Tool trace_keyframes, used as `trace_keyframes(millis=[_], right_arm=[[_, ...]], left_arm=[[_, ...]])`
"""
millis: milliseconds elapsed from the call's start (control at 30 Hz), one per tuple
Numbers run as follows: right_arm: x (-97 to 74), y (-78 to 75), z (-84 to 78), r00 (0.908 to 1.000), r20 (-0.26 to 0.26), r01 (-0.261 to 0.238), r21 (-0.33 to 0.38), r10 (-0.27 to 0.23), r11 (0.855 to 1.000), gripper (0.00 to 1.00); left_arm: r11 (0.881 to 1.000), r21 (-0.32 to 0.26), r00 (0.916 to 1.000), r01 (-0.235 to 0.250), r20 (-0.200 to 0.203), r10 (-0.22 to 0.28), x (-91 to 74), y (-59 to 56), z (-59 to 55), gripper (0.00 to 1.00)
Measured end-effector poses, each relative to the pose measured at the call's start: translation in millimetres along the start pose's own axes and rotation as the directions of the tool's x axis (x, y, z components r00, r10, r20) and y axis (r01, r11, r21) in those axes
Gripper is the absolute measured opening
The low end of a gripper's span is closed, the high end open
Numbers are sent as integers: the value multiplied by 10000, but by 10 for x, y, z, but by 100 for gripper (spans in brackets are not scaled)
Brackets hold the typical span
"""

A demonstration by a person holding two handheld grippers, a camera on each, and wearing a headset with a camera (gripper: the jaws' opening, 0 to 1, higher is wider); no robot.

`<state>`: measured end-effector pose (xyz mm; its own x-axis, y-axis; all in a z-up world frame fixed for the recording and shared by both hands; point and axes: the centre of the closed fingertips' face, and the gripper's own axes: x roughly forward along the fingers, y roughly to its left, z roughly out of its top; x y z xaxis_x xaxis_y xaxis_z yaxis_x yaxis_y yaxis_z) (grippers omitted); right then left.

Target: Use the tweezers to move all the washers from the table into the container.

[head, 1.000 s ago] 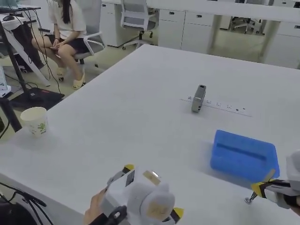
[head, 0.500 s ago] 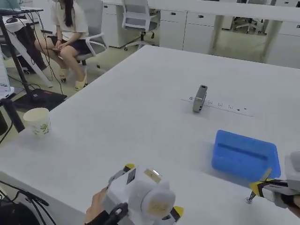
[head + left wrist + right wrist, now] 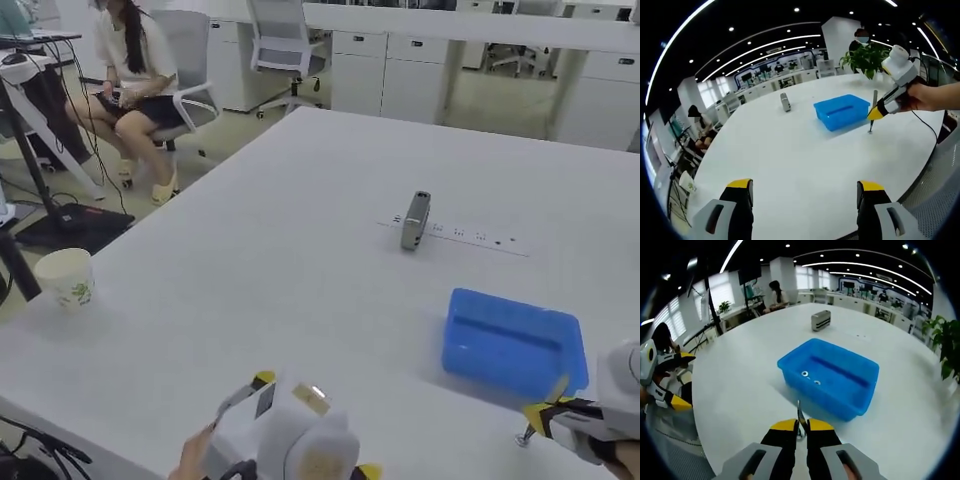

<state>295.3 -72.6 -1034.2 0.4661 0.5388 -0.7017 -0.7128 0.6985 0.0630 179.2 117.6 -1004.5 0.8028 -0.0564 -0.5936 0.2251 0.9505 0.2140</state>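
A blue container (image 3: 515, 345) stands on the white table at the right. In the right gripper view two washers (image 3: 810, 378) lie inside the container (image 3: 855, 390). My right gripper (image 3: 545, 408) is just in front of the container, shut on thin metal tweezers (image 3: 523, 435) whose tip points down at the table. Its jaws (image 3: 799, 426) pinch the tweezers (image 3: 799, 415). A row of small washers (image 3: 462, 234) lies farther back on the table. My left gripper (image 3: 313, 425) hovers at the near edge, open and holding nothing (image 3: 805, 186).
A grey box (image 3: 413, 220) lies beside the row of washers. A paper cup (image 3: 64, 277) stands at the table's left edge. A person sits on a chair (image 3: 190, 90) beyond the far left corner, next to a stand with cables. Bare table (image 3: 280, 270) spreads between the grippers and the washers.
The head camera has shifted, so the whole scene sits a little lower and to the left. Both grippers keep their places relative to the container.
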Motion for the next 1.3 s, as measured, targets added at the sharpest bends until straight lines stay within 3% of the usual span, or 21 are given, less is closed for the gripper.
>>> trace_keyframes(millis=[433,633,933,1300], right_arm=[[42,-90,-25,10000,-1,30,-189,-30,9998,2],[54,-124,-34,9999,-137,-15,-12,15,10000,2],[33,-133,-37,9996,-265,-4,-287,-3,9996,2],[-134,-128,158,9999,159,54,-414,-48,9991,2]], left_arm=[[9996,182,9997,228,-4,-228,-3,-68,-9,88],[9999,-55,9999,139,76,-138,-11,-29,-1,87],[9999,-128,9998,33,213,-30,-17,7,20,87],[9999,-137,9996,-33,279,37,-25,17,32,87]])
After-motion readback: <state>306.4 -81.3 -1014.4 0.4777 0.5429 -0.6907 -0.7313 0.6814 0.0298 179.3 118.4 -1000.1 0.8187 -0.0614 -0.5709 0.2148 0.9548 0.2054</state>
